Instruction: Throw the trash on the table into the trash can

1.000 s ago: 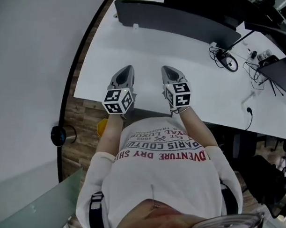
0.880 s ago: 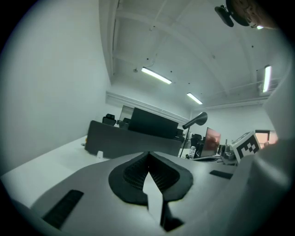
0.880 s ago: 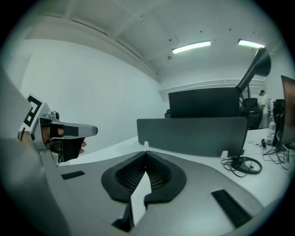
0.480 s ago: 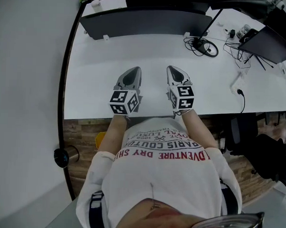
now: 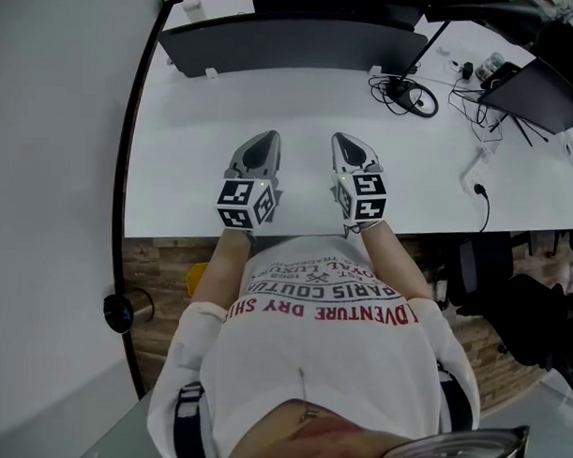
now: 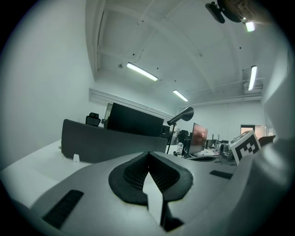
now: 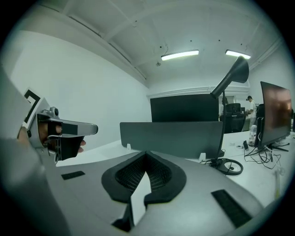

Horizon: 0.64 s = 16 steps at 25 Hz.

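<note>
Two grippers are held side by side just above the table's (image 5: 197, 117) near edge. The left gripper (image 5: 263, 143) is closed with nothing between its jaws, and the right gripper (image 5: 350, 149) is likewise closed and empty. This level, parked pose is judged to be a waiting stance, as no piece of trash is seen on the table within reach. Off the table's left edge, a dark round object (image 5: 117, 311) is seen on the floor; whether it is the trash can cannot be told. Along the table's far side a dark partition (image 5: 283, 45) is stood, blocking any reach beyond it. Toward the table's right end a coiled cable (image 5: 404, 91) and a laptop (image 5: 545, 92) are laid, well clear of both grippers
</note>
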{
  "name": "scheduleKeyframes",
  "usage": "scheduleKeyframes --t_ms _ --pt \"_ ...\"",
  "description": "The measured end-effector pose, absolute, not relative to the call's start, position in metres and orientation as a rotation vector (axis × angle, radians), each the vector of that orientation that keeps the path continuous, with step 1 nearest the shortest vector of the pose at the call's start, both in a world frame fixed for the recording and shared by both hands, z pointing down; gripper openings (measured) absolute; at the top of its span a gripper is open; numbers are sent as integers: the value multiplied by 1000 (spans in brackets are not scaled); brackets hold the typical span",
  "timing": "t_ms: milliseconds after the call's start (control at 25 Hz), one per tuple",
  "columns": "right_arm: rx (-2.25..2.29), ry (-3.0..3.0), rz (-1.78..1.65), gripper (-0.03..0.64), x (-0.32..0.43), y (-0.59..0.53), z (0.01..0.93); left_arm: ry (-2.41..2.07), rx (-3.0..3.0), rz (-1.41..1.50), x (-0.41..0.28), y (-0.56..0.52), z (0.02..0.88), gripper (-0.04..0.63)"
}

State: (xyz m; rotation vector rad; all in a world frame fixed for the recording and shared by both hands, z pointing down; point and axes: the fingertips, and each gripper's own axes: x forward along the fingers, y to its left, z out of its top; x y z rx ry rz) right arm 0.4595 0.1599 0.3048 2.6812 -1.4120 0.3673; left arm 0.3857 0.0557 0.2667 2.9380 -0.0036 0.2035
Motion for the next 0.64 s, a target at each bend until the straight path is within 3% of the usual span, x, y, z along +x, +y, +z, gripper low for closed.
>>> scheduleKeyframes --t_ms 360,640 --pt "2662 -1442 338 25 452 147 298 -28 2974 198 379 50 264 23" --pt "2668 -1437 367 25 488 151 309 -41 2976 227 413 50 271 23"
